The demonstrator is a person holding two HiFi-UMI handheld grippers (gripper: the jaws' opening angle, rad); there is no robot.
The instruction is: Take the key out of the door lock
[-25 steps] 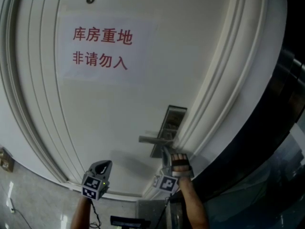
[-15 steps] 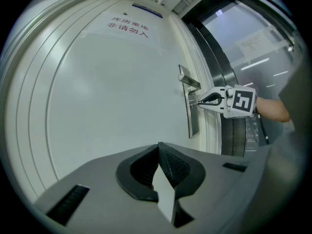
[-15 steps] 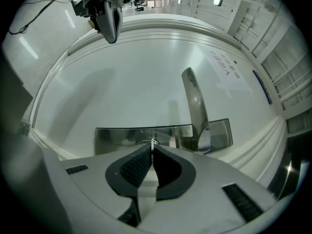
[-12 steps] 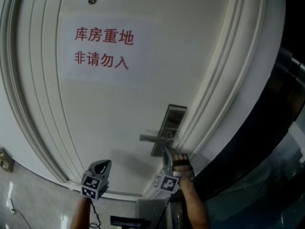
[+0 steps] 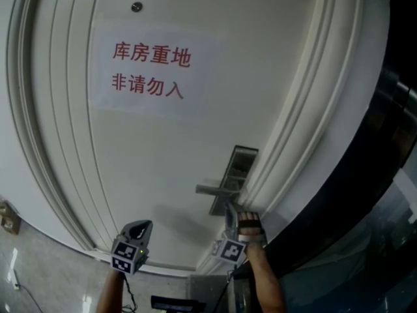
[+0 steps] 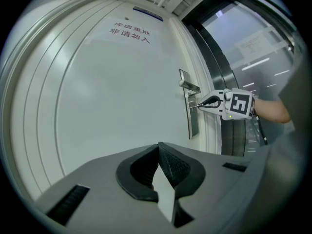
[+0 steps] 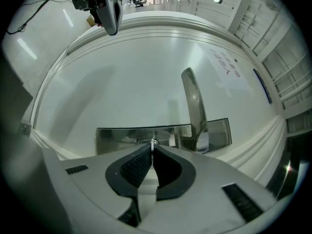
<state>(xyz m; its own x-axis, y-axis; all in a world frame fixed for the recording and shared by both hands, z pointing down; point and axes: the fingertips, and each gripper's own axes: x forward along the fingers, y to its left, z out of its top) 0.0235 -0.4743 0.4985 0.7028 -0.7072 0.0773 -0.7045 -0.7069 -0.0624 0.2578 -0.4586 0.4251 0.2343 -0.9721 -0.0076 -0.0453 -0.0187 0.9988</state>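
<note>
A white door [image 5: 163, 149] carries a steel lock plate [image 5: 234, 175] with a lever handle [image 5: 214, 190]. My right gripper [image 5: 229, 211] is at the plate's lower end. In the right gripper view its jaws [image 7: 152, 147] are shut on the thin metal key [image 7: 153, 142], which sits in the keyhole of the lock plate [image 7: 117, 139], with the handle [image 7: 194, 106] just to the right. The left gripper view shows the right gripper [image 6: 201, 105] touching the plate [image 6: 191, 123]. My left gripper [image 5: 143, 224] hangs to the left, well clear of the lock, with its jaws [image 6: 158, 145] shut on nothing.
A paper sign [image 5: 153, 74] with red characters is stuck high on the door. A moulded white door frame [image 5: 306, 122] runs along the right, with a dark glass panel [image 5: 384, 175] beyond it. A grey tiled floor [image 5: 39, 272] lies at the lower left.
The head view has shifted a little, so the door and lock sit slightly further right. Both grippers hold almost the same places; the right one stays at the lock.
</note>
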